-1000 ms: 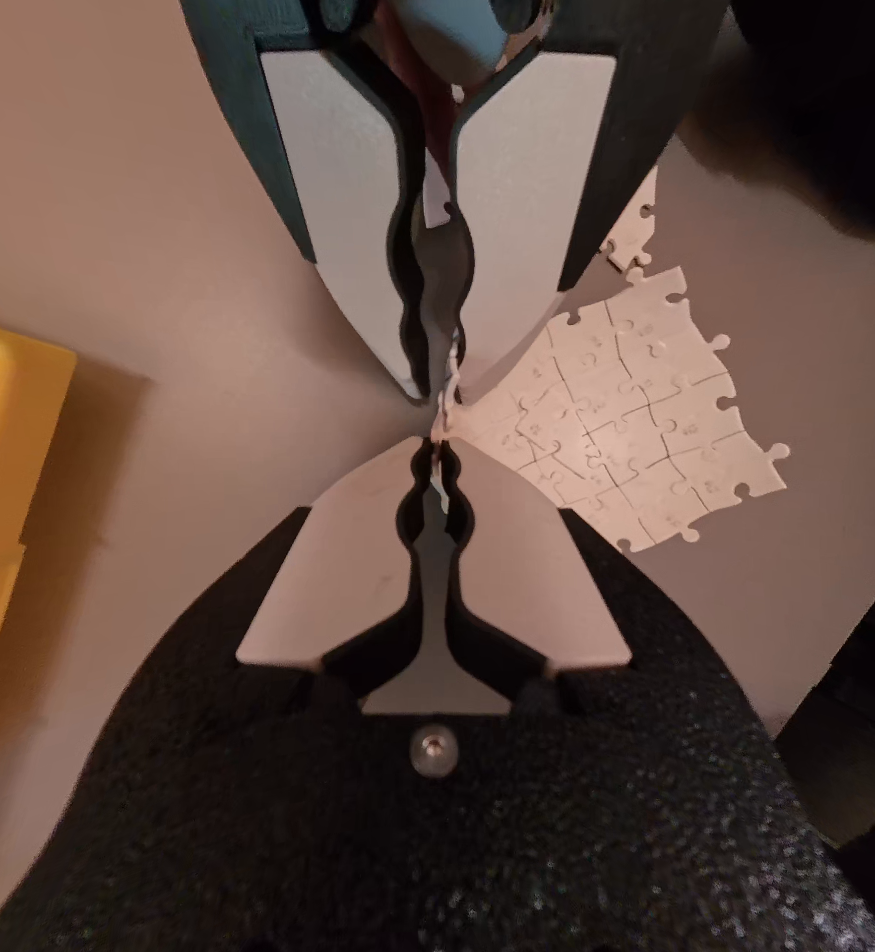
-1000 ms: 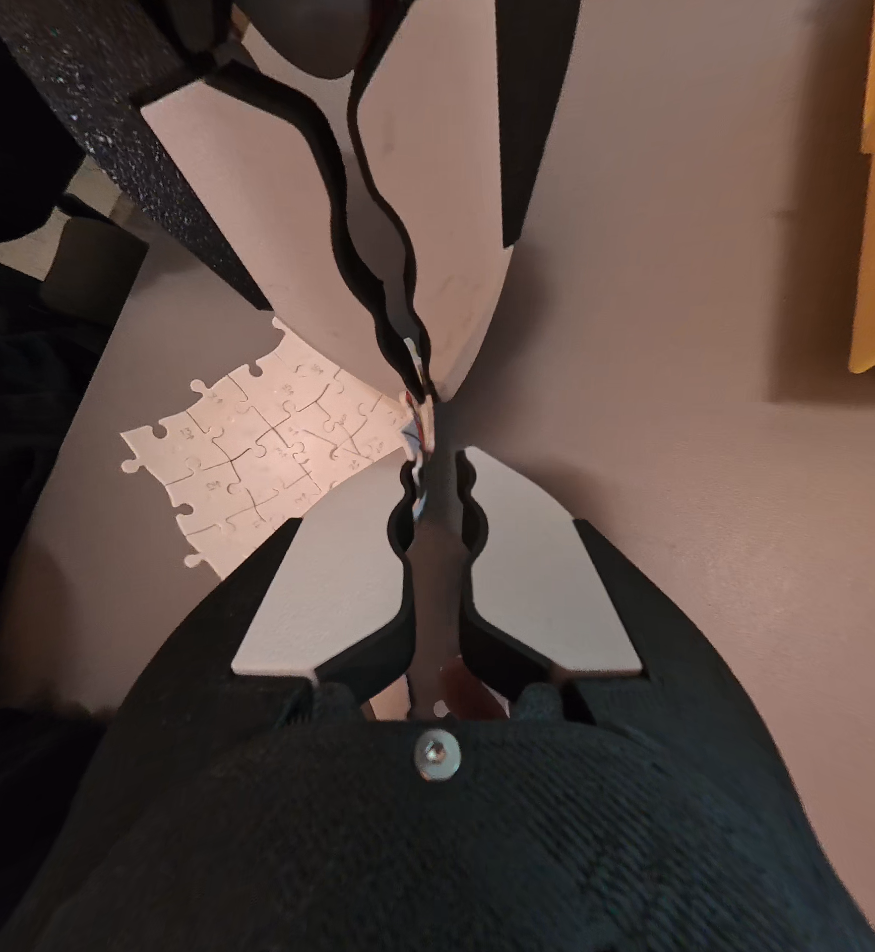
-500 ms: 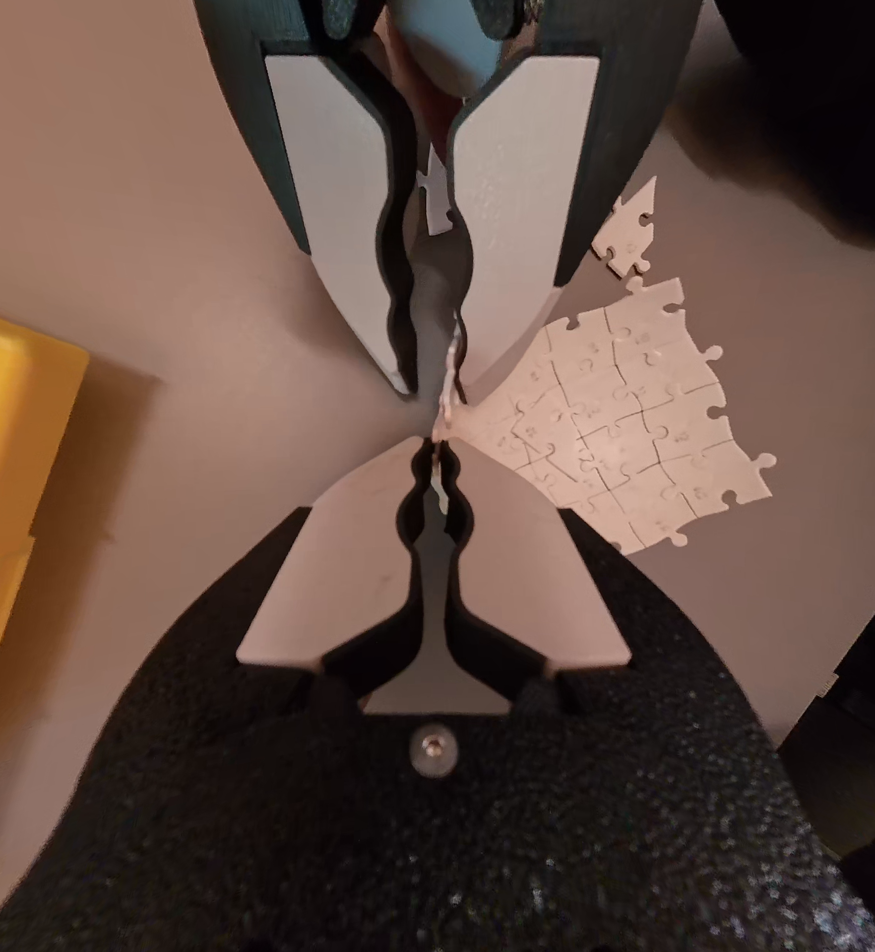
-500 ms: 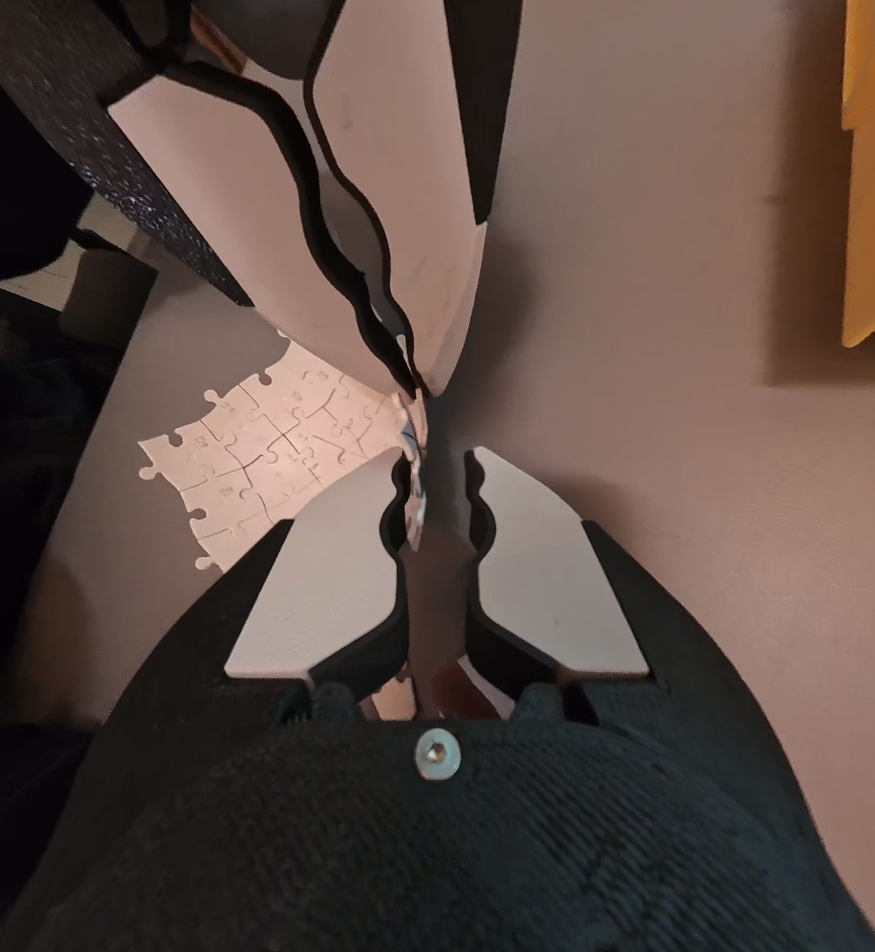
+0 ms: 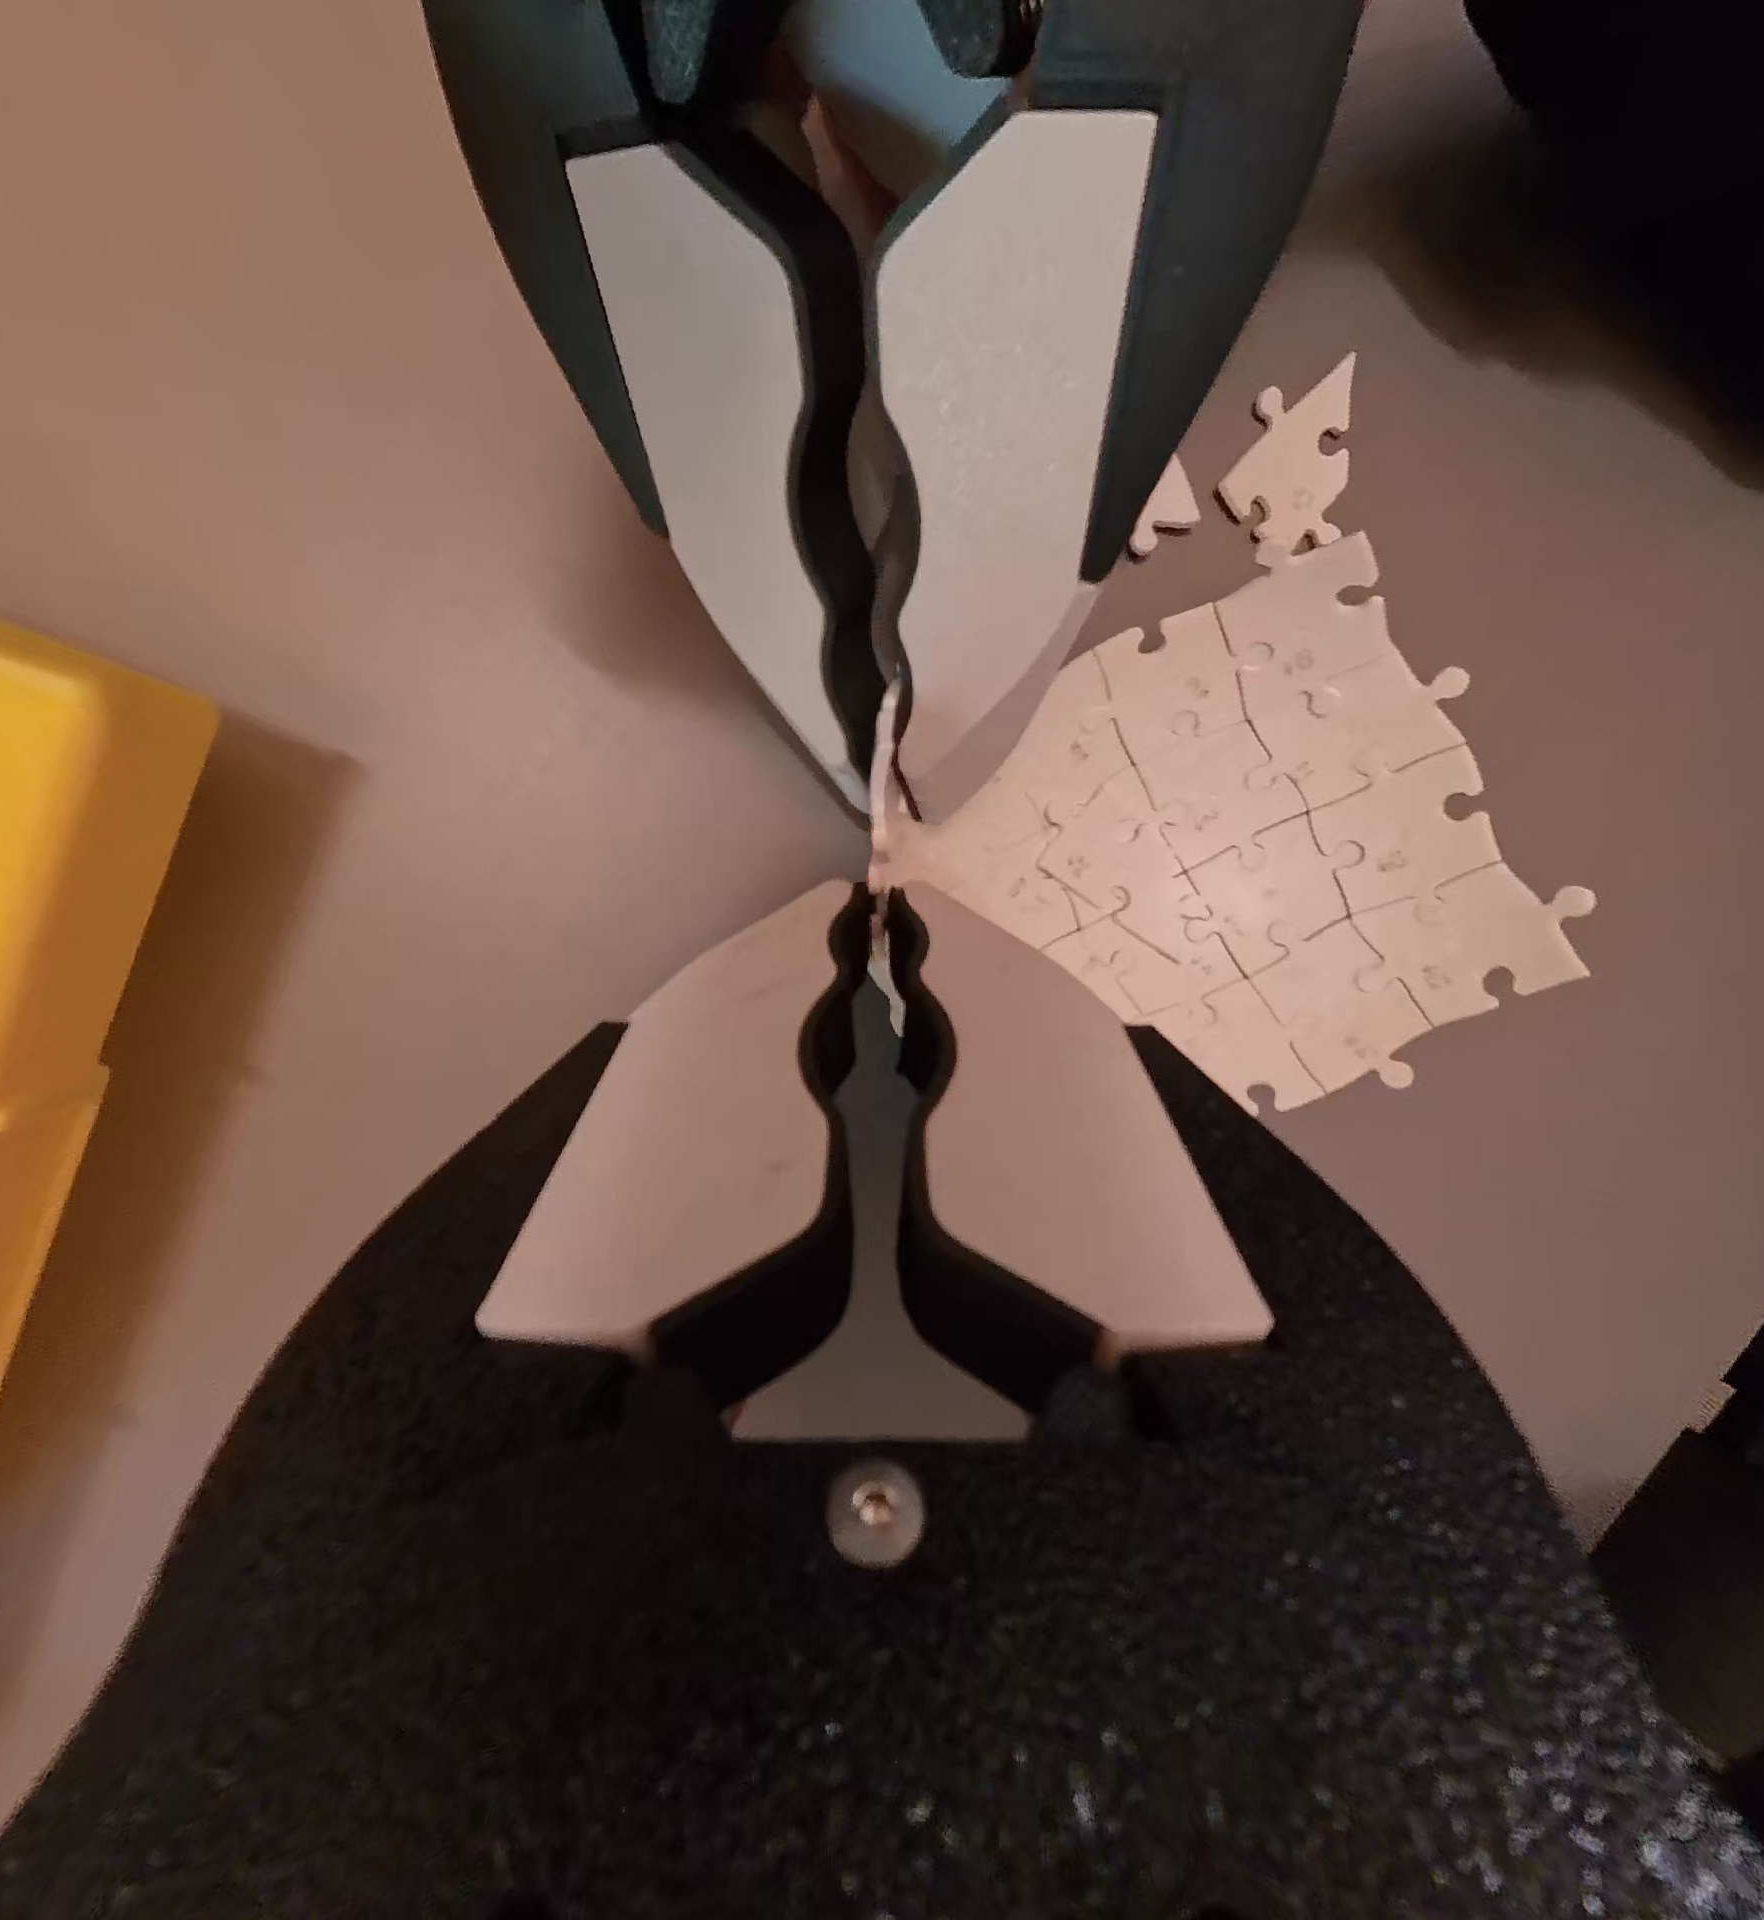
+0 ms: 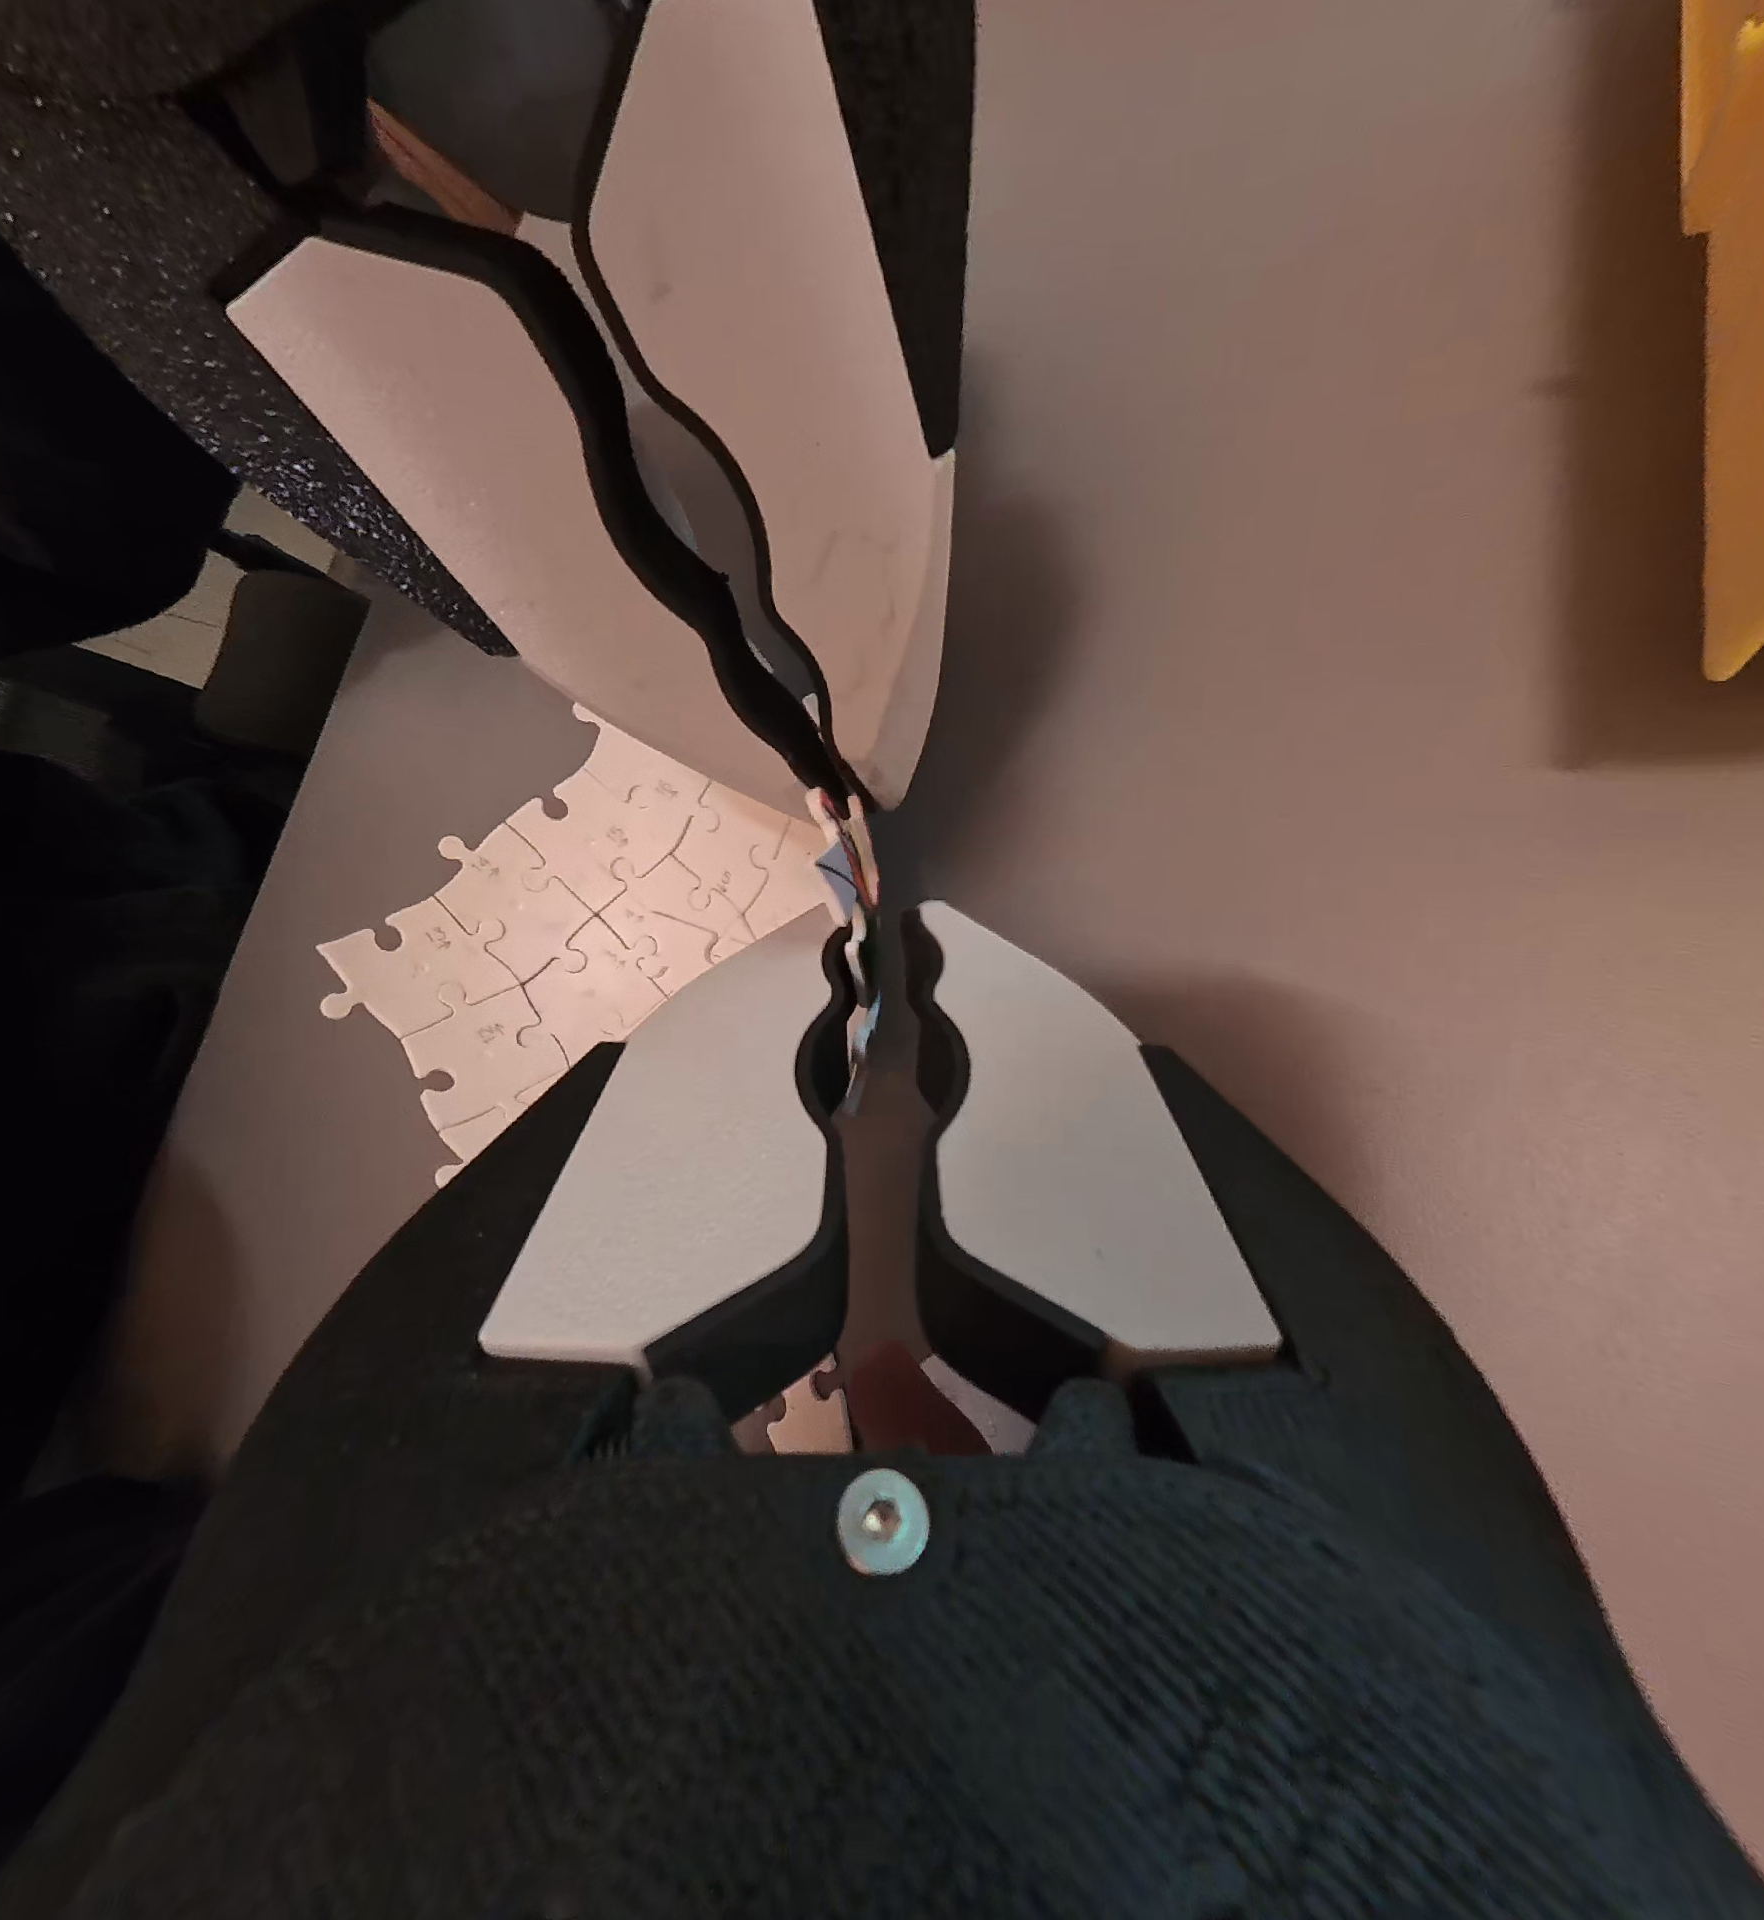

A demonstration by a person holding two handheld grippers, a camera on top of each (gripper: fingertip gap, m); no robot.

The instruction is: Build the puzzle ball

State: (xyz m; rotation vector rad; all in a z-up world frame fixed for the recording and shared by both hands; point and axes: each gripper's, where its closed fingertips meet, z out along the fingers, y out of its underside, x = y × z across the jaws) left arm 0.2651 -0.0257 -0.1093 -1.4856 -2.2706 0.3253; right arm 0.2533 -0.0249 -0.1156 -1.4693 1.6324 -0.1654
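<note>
My left gripper (image 5: 883,920) is shut on a white puzzle piece (image 5: 890,987) held edge-on above the table. My right gripper (image 6: 883,935) faces it tip to tip and is shut on the adjoining puzzle piece (image 6: 862,997). The pieces meet between the two sets of fingertips (image 5: 888,800). In the left wrist view the right gripper (image 5: 883,779) comes in from the top; in the right wrist view the left gripper (image 6: 847,795) does. A flat assembled sheet of puzzle pieces (image 5: 1273,852) lies blank side up on the table below; it also shows in the right wrist view (image 6: 566,914).
Two loose puzzle pieces (image 5: 1293,468) lie just beyond the sheet. A yellow box (image 5: 26,987) stands on the table on the far side from the sheet, also seen in the right wrist view (image 6: 1761,364). The table edge (image 6: 265,883) runs near the sheet. The tips of both grippers are at nearly the same place.
My right gripper's jaws have narrowed from open to shut on the piece. Both grippers stayed tip to tip and shifted slightly over the sheet.
</note>
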